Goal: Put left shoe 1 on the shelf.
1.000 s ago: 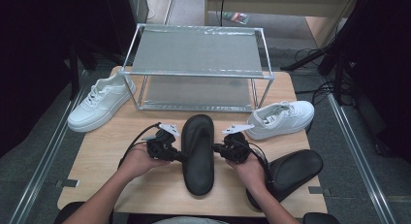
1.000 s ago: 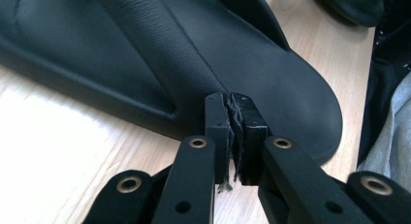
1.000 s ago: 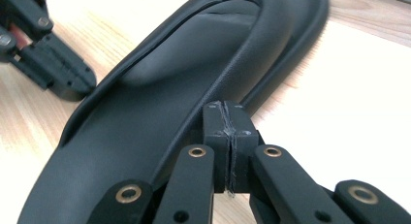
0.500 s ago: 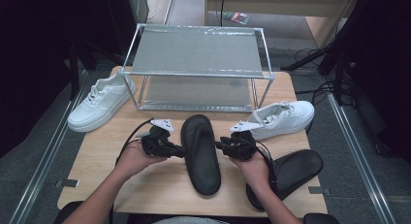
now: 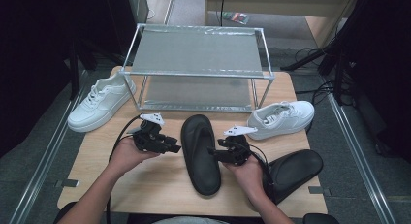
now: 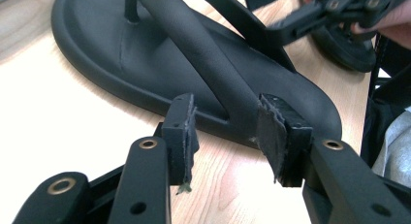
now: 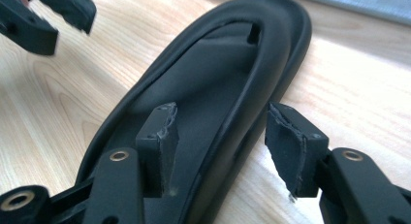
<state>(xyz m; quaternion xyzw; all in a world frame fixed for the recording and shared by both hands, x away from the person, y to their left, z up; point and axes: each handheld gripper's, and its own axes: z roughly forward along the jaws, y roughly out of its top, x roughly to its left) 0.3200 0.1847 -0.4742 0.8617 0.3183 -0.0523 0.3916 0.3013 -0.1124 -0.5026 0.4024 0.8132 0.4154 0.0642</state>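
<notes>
From the high view, a matte black flip-flop [image 5: 200, 153] lies flat on the pale wood-grain table [image 5: 145, 185], between the left gripper [image 5: 174, 148] and the right gripper [image 5: 212, 151], each just beside one long edge. Beyond both grippers stands a metal-framed rack [image 5: 196, 71] with grey mesh shelves, flanked by a white sneaker [image 5: 99, 103] on the left and another white sneaker [image 5: 281, 119] on the right. A second black flip-flop [image 5: 293, 168] lies behind the right hand. Grey carpet and dark equipment surround the table.

In the left gripper view, the jaws have just been opening and stand spread, their worn rubber pads [image 6: 271, 136] clear of the flip-flop's smooth rounded strap and sole edge right ahead.

In the right gripper view, the jaws, likewise just opening, stand wide; the sandal's rim runs up between them, untouched by the frayed pads [image 7: 288, 146].
</notes>
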